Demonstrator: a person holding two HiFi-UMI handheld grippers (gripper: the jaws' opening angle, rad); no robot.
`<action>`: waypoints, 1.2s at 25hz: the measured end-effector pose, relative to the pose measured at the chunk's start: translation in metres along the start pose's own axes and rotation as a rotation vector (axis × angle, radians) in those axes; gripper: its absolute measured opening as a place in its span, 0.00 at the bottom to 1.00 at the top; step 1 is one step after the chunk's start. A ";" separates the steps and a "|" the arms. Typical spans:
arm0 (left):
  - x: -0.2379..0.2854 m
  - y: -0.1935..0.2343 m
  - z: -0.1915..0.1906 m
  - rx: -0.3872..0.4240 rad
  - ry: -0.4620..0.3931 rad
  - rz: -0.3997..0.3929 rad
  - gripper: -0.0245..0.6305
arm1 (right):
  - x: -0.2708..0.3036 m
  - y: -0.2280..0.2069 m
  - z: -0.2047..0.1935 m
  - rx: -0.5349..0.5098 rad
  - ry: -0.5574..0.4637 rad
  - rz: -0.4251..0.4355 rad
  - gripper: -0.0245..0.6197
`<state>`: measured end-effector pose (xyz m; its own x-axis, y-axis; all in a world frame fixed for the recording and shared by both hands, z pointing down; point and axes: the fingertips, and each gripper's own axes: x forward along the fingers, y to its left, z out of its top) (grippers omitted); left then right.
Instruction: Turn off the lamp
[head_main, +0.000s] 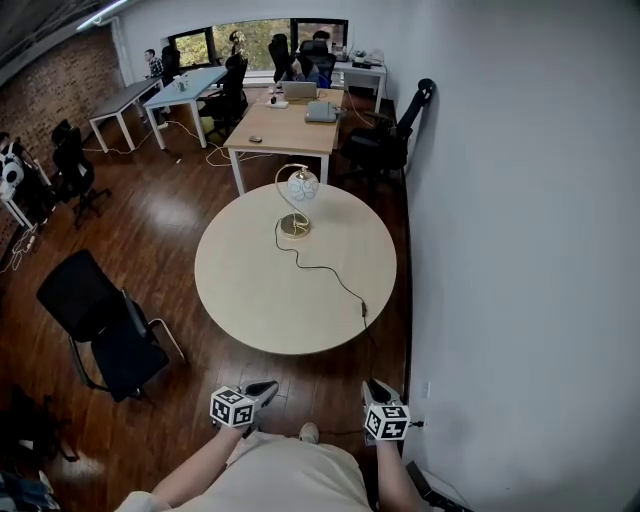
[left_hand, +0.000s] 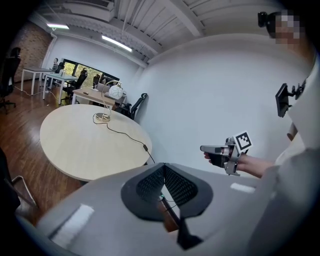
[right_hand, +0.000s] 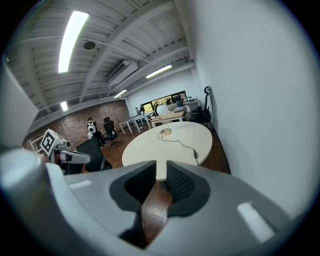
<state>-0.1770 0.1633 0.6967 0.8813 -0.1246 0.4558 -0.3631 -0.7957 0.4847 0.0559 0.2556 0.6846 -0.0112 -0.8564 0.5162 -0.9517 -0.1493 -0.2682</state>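
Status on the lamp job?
Left tongs shut, right tongs open, both empty. Lamp on round table, beyond both. Only its cord lies between.

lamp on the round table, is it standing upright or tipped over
Upright: the lamp stands on its gold base on the round table, its curved stem rising and the white globe hanging from its top.

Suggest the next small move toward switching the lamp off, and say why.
Probably carry the right tool forward to the dark piece on the cord near the table's right edge; it looks like an inline switch. The tool is empty and short of the table, and the lamp stands farther off.
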 end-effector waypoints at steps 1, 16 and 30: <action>-0.001 -0.001 0.003 0.003 -0.007 -0.002 0.04 | 0.000 0.003 0.000 -0.004 0.004 0.004 0.14; 0.010 -0.023 -0.026 0.013 0.028 -0.090 0.04 | 0.002 0.024 -0.017 -0.217 0.066 -0.043 0.05; 0.017 -0.034 -0.037 0.005 0.051 -0.101 0.04 | -0.015 0.037 0.006 -0.372 0.061 -0.086 0.05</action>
<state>-0.1608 0.2100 0.7155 0.8971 -0.0133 0.4417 -0.2712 -0.8057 0.5265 0.0230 0.2603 0.6624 0.0660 -0.8158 0.5745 -0.9961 -0.0201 0.0859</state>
